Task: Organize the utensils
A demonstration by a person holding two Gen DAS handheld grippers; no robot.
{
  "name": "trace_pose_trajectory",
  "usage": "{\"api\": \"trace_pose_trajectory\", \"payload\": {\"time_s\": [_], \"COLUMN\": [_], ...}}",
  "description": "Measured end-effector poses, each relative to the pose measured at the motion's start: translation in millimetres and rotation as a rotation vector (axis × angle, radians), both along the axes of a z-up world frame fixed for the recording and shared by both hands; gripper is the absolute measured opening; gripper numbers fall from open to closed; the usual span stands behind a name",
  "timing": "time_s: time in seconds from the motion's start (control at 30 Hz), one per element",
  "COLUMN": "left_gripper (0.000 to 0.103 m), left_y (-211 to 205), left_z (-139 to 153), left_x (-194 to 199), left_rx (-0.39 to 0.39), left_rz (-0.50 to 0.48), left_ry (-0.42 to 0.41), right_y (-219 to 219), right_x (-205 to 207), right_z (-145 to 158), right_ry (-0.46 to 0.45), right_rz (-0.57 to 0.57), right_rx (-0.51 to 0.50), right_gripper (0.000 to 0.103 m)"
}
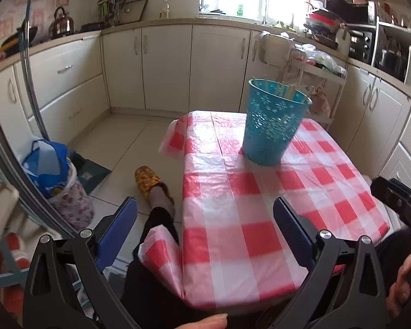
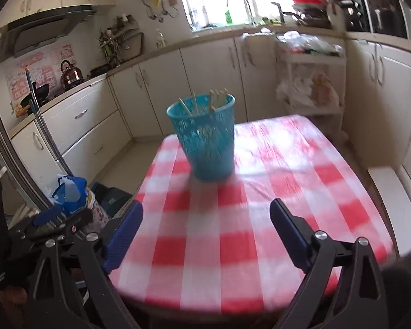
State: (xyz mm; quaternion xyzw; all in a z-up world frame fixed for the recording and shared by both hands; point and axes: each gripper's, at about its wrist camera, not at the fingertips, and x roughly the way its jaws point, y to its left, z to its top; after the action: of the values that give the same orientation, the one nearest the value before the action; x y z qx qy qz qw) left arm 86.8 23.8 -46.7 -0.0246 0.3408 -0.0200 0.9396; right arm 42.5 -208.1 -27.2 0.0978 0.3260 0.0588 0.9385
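A teal perforated bucket stands on the red-and-white checked table, toward its far side. Several light wooden utensils stick out of its top. The bucket and the utensils also show in the blurred right wrist view. My left gripper is open and empty, low at the table's near left edge. My right gripper is open and empty over the near part of the table. It also shows at the right edge of the left wrist view.
White kitchen cabinets line the back and both sides. A white cart with bags stands behind the table. A blue bag on a bin sits on the floor to the left. A leg and a yellow slipper are beside the table.
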Motion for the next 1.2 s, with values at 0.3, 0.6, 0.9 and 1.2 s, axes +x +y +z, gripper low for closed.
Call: {"api": "trace_pose_trajectory", "payload": {"time_s": [0.3, 0.6, 0.9, 1.2], "left_gripper": [0.095, 0.095, 0.095, 0.095], "left_y": [-13.0, -14.2, -4.6, -1.0], "left_z": [45.4, 92.0, 105.4, 89.0], "left_x": [-66.6, -126.4, -172.7, -192.2], "left_rx": [0.053, 0.047, 0.125, 0.056], "left_rz": [-0.010, -0.067, 0.014, 0.016], "left_ry": [-0.045, -0.070, -0.111, -0.068], "right_y": [4.4, 14.5, 31.5, 38.2], "right_x": [-63.2, -128.6, -170.5, -183.1], "right_z": [32.4, 74.5, 68.3, 66.1], "right_ry": [0.015, -0.009, -0.009, 0.000], "right_rz": [-0.006, -0.001, -0.025, -0.033], "right_rx": [0.006, 0.014, 0.051, -0.004], "right_gripper": [0.096, 0.096, 0.096, 0.096]}}
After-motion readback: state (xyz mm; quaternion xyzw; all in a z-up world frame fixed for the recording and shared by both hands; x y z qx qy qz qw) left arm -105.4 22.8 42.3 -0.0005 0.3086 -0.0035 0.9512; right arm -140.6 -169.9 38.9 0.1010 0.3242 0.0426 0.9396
